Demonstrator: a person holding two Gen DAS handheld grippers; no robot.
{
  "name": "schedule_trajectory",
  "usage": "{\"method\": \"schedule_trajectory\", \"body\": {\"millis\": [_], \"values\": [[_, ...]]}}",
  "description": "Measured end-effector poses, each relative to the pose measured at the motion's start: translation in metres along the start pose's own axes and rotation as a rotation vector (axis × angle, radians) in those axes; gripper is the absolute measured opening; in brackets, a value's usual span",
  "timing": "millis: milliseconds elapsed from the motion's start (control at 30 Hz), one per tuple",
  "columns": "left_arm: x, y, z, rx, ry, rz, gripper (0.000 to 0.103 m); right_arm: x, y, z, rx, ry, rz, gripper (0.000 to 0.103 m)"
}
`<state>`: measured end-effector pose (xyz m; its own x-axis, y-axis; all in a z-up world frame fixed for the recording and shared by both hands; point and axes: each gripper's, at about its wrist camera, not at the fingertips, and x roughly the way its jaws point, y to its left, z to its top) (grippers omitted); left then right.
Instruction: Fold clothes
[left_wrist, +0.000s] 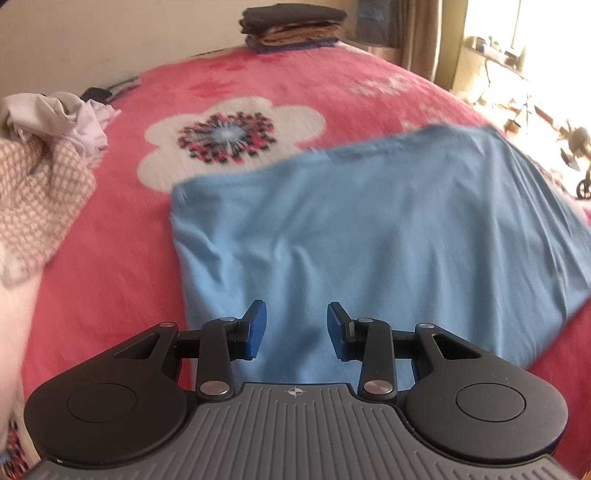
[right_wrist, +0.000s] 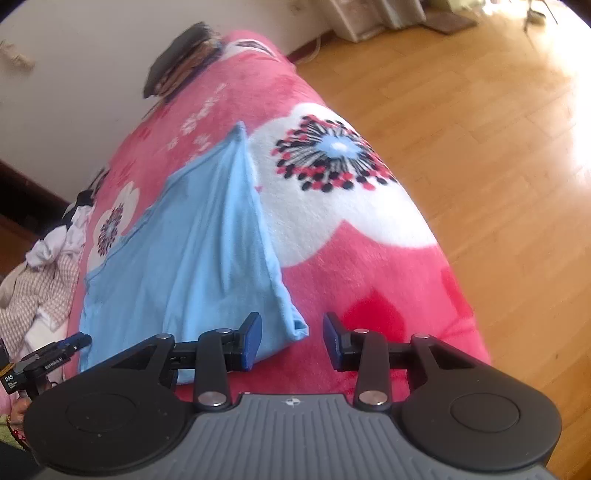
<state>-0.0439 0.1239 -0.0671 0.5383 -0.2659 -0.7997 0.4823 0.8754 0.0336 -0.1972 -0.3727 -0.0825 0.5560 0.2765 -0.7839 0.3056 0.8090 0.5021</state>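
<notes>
A light blue garment lies folded flat on the pink flowered blanket. My left gripper hovers open over the garment's near edge, with nothing between its blue pads. In the right wrist view the same blue garment stretches away from me, its near right corner lying between the fingers of my open right gripper. The left gripper shows at the left edge of that view, beside the garment's near left side.
A heap of unfolded clothes, white and checked, sits on the bed's left. A stack of folded dark clothes rests at the far end by the wall. The bed's right edge drops to a wooden floor.
</notes>
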Motion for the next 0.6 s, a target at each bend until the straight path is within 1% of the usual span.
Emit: {"method": "schedule_trajectory", "body": {"millis": [67,100,133,167,200,333,400,600], "values": [[0.003,-0.004,-0.008,0.015,0.014,0.005,0.036,0.004,0.0,-0.001,-0.026,0.004,-0.007,0.039],[0.004,-0.005,-0.01,0.023,0.017,0.012,0.036,0.007,0.001,-0.002,-0.041,0.007,-0.015,0.032],[0.005,-0.006,-0.012,0.029,0.016,0.015,0.036,0.009,0.002,-0.002,-0.06,0.01,-0.015,0.028],[0.005,-0.006,-0.013,0.034,0.013,0.016,0.036,0.011,0.003,-0.003,-0.079,0.012,-0.016,0.011],[0.006,-0.005,-0.014,0.037,0.013,0.016,0.036,0.01,0.007,-0.004,-0.103,0.006,-0.019,0.006],[0.008,-0.003,-0.014,0.042,0.014,0.013,0.036,-0.002,0.018,-0.005,-0.199,-0.032,-0.057,0.003],[0.009,-0.002,-0.015,0.044,0.013,0.01,0.036,-0.006,0.016,-0.003,-0.224,-0.033,-0.084,0.003],[0.011,-0.001,-0.016,0.057,0.009,0.001,0.037,0.002,0.013,-0.004,-0.302,-0.001,-0.146,0.003]]}}
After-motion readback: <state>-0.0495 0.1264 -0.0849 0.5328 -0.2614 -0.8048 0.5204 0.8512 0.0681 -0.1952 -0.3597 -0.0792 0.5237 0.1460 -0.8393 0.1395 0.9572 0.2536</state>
